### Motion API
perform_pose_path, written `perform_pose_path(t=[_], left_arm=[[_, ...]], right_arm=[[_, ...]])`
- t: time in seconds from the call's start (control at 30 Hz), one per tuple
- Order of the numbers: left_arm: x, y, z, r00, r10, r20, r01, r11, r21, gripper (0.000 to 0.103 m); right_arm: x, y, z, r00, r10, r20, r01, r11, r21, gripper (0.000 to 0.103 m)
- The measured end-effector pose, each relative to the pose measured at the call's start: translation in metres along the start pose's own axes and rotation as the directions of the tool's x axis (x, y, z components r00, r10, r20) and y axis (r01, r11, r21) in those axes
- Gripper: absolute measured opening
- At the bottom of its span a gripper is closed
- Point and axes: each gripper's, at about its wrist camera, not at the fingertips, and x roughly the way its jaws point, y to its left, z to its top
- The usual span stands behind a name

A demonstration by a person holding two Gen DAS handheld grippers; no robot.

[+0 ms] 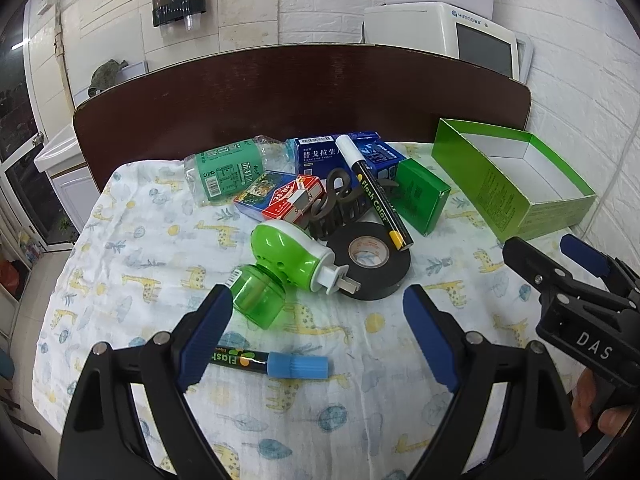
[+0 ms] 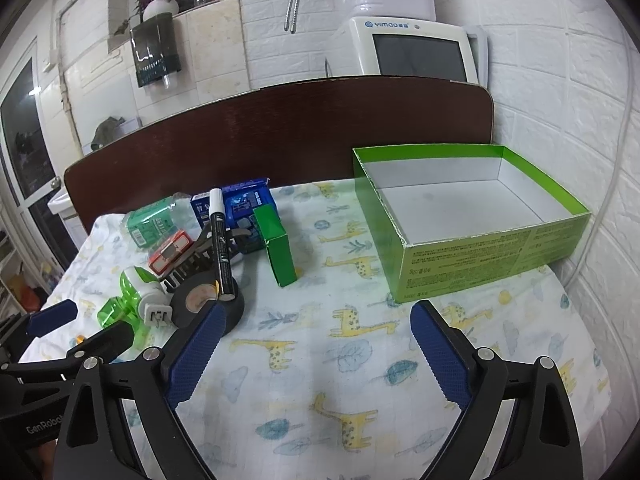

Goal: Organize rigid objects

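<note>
Nothing is picked yet: both the left gripper [image 1: 318, 334] and right gripper [image 2: 316, 354] hover with jaws wide. Clutter sits mid-table, the empty box [image 2: 480, 258] at the right edge. Likely next: lower onto the near marker [image 1: 276, 363].

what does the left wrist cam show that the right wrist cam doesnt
Only the left wrist view shows the blue-capped marker lying between the open left gripper fingers. Only the right wrist view shows the whole floor of the green box, with nothing in it. Both show the black tape roll, the green plug-in repellent, the white-capped marker and the open right gripper.
</note>
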Motion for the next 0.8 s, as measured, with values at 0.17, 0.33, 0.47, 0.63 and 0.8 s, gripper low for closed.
perform_pose_path(t=[0.17, 0.33, 0.47, 0.63, 0.8], left_arm=[[-0.0009, -0.0010, 0.0004, 1.000, -0.004, 0.004, 0.004, 1.000, 0.005, 0.086], [-0.0009, -0.0007, 0.0002, 1.000, -0.005, 0.002, 0.005, 1.000, 0.005, 0.083], [-0.0014, -0.0003, 0.0002, 1.000, -0.001, 0.000, 0.001, 1.000, 0.002, 0.083], [-0.0018, -0.0011, 0.0002, 1.000, 0.000, 0.000, 0.000, 1.000, 0.006, 0.083], [-0.0030, -0.0019, -0.0001, 1.000, -0.015, 0.001, 0.015, 1.000, 0.012, 0.077]], right_arm=[[0.0000, 0.0000, 0.0002, 1.000, 0.004, -0.004, -0.004, 1.000, -0.002, 0.090], [-0.0009, 0.0002, 0.0004, 1.000, 0.004, -0.002, -0.004, 1.000, 0.000, 0.090], [-0.0013, -0.0001, 0.0003, 1.000, 0.006, -0.006, -0.006, 1.000, 0.002, 0.090], [-0.0013, 0.0001, -0.0004, 1.000, 0.004, -0.003, -0.004, 1.000, -0.001, 0.090], [-0.0018, -0.0006, -0.0001, 1.000, 0.015, -0.014, -0.015, 1.000, 0.008, 0.088]])
